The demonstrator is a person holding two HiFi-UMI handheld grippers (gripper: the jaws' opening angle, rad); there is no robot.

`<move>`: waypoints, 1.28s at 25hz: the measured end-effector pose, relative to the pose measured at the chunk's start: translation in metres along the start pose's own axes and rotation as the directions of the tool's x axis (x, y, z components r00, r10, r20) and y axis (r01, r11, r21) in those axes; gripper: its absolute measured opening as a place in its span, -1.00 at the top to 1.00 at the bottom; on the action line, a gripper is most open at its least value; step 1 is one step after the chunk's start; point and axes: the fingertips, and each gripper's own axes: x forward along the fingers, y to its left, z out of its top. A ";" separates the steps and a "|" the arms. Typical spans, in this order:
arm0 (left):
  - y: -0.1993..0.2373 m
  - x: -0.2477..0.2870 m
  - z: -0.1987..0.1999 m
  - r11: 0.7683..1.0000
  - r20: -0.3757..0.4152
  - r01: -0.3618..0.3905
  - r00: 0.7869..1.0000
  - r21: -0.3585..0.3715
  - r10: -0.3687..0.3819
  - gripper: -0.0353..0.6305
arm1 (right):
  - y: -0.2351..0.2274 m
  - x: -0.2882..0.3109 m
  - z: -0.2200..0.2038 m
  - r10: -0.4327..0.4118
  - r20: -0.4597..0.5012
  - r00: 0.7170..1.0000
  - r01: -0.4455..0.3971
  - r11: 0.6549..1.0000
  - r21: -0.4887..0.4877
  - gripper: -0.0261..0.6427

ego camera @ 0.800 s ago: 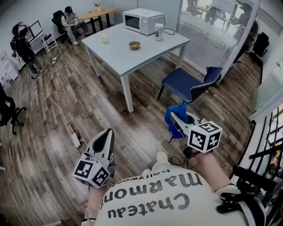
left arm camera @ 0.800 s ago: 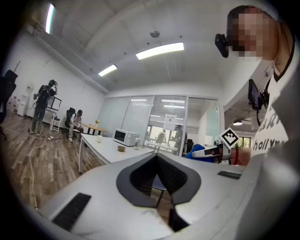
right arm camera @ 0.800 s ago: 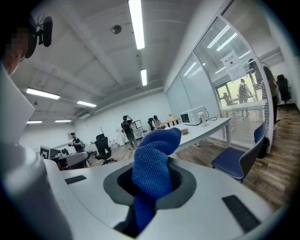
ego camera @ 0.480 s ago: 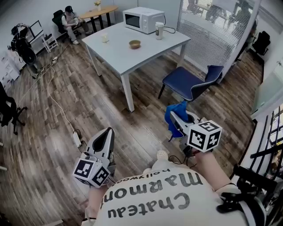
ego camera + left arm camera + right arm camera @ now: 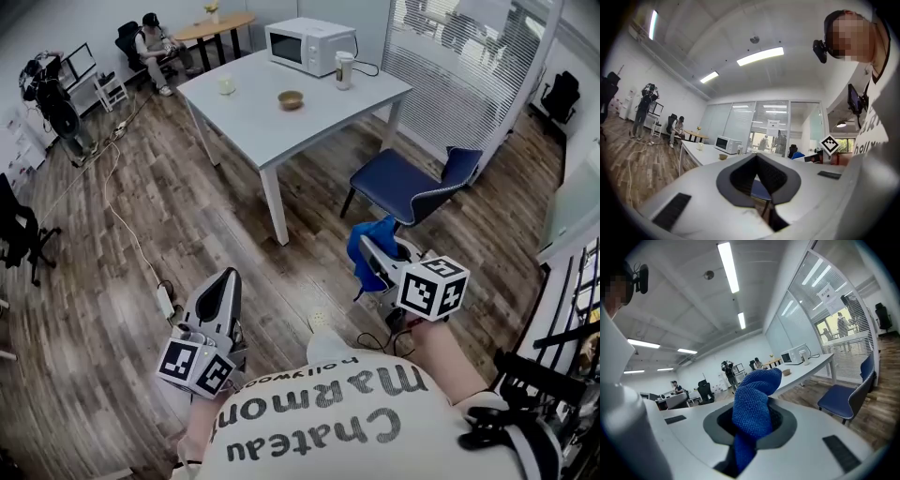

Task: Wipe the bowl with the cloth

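Right gripper (image 5: 373, 262) grips the cloth (image 5: 752, 408); left gripper (image 5: 223, 287) is clenched and empty. The bowl (image 5: 291, 97) sits well ahead of both on the table (image 5: 253, 127). Wiped one-handed, the unsteadied bowl would likely skid.

I'm working in an open-plan office: a white counter (image 5: 281, 131) carries a microwave (image 5: 312, 44), with a blue chair (image 5: 412, 186) beside it. There are glass partitions with blinds (image 5: 455, 84), strip lights (image 5: 760, 55) overhead, a black swivel chair (image 5: 21, 234), and a person (image 5: 153, 39) seated by a round table (image 5: 211, 26).
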 end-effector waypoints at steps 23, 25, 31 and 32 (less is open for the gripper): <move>0.159 0.190 0.043 0.974 0.050 -0.182 0.980 -0.132 0.190 0.93 | -0.106 0.211 0.131 0.066 -0.053 0.996 -0.068 0.997 -0.035 0.77; 0.166 0.204 0.044 0.975 0.054 -0.179 0.981 -0.129 0.187 0.93 | -0.112 0.225 0.139 0.076 -0.054 0.996 -0.079 0.996 -0.046 0.77; 0.186 0.245 0.046 0.981 0.067 -0.160 0.984 -0.111 0.168 0.93 | -0.132 0.260 0.162 0.087 -0.052 0.995 -0.090 0.993 -0.073 0.77; 0.189 0.252 0.045 0.981 0.072 -0.157 0.984 -0.116 0.166 0.93 | -0.136 0.265 0.165 0.086 -0.056 0.995 -0.091 0.993 -0.080 0.77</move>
